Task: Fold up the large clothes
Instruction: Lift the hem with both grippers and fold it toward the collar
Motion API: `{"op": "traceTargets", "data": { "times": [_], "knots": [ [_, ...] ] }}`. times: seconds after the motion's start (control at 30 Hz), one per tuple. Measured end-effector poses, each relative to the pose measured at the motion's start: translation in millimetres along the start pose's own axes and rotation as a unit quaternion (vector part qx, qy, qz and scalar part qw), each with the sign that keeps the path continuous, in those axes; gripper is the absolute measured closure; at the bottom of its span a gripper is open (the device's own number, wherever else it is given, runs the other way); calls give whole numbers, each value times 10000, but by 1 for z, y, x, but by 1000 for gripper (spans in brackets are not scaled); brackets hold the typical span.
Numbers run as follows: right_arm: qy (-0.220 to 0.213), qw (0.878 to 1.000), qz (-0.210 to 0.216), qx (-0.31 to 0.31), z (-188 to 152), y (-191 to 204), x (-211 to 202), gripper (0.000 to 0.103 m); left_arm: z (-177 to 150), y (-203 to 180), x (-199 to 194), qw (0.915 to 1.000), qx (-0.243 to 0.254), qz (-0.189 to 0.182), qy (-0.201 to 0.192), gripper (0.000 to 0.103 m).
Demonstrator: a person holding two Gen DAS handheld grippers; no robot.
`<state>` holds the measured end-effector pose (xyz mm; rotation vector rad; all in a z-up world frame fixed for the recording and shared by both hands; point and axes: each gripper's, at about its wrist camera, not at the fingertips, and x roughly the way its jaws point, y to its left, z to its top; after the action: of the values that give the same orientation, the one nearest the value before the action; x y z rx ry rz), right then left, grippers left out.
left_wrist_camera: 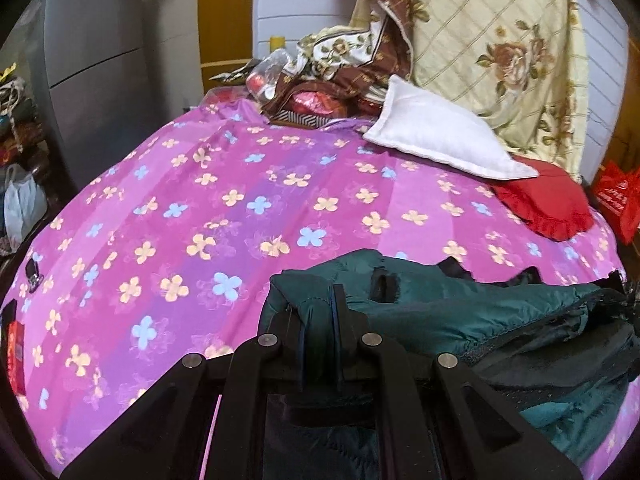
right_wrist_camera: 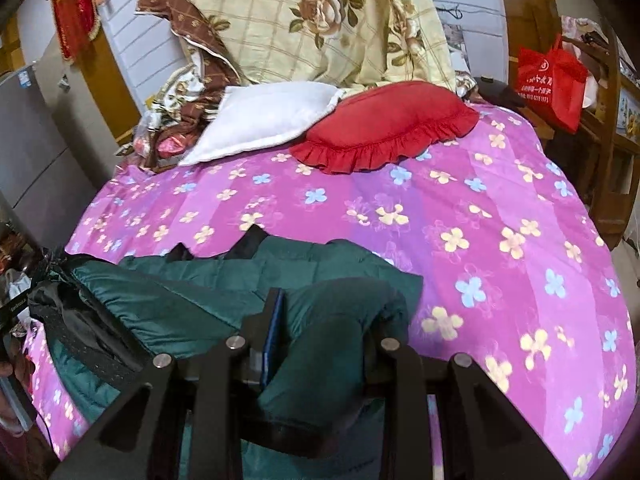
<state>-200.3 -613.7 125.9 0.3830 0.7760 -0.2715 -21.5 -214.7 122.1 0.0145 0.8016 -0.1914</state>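
A dark green padded jacket (left_wrist_camera: 460, 312) lies bunched at the near edge of a bed with a pink flowered sheet (left_wrist_camera: 200, 208). My left gripper (left_wrist_camera: 320, 312) is shut on a thin fold of the jacket at its left end. In the right wrist view the same jacket (right_wrist_camera: 192, 292) spreads to the left, and my right gripper (right_wrist_camera: 324, 320) is shut on a thick roll of its fabric, which bulges between the fingers and hides the right one. The black lining and collar show at the jacket's far edge.
A white pillow (right_wrist_camera: 264, 120) and a red frilled cushion (right_wrist_camera: 384, 124) lie at the head of the bed, with a floral quilt (right_wrist_camera: 320, 20) piled behind. A red bag (right_wrist_camera: 552, 80) hangs at the right. Bags and clutter (left_wrist_camera: 20, 200) stand left of the bed.
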Motion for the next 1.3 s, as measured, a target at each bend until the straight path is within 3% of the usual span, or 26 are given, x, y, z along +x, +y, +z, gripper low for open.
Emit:
{"op": "traceTargets", "data": {
  "times": [0.37,0.97,1.07,1.17,1.3],
  "knots": [
    [94,9996,-252,54,-6,-5,63,73,-11,-10,39,9996,111,242,37,103],
    [156,9992,-376,-32,-5,-3,74,73,-11,-17,57,9990,147,408,85,103],
    [172,9995,-215,182,-2,-9,72,69,-10,-18,63,9990,121,408,134,103],
    [-12,9981,161,588,0,-19,53,60,-11,-19,65,9994,34,320,117,103],
    [-335,9964,417,660,-6,-17,23,44,-12,-17,65,9996,-109,250,66,103]
  ]
}}
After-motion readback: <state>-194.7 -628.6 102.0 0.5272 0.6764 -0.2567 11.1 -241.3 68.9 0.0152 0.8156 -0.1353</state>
